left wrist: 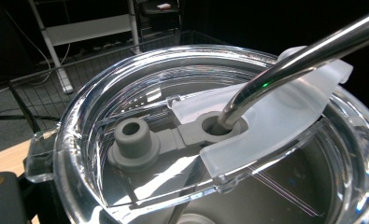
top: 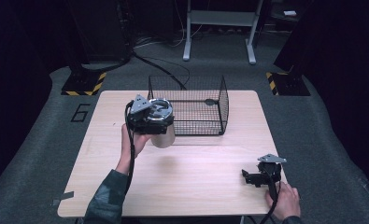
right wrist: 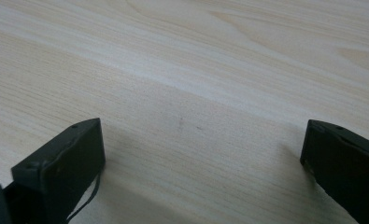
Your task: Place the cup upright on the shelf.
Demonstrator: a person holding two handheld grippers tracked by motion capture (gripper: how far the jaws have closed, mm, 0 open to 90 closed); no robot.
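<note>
Tumbler (top: 163, 133) hangs in the air, pinched tight by the left gripper (top: 150, 119), just beside the wire basket (top: 222, 100), maybe to go in it. Up close, its clear lid (left wrist: 126, 102) and metal straw (left wrist: 303, 60) show. Right gripper (top: 262, 176) rests on the table (top: 196, 177), jaws wide apart, holding nothing

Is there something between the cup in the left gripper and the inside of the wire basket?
Only the basket's own near wall. The left gripper holds the cup lifted, just in front of the wire basket, at its left corner. The basket is open on top, so over that wall nothing visible blocks the way.
</note>
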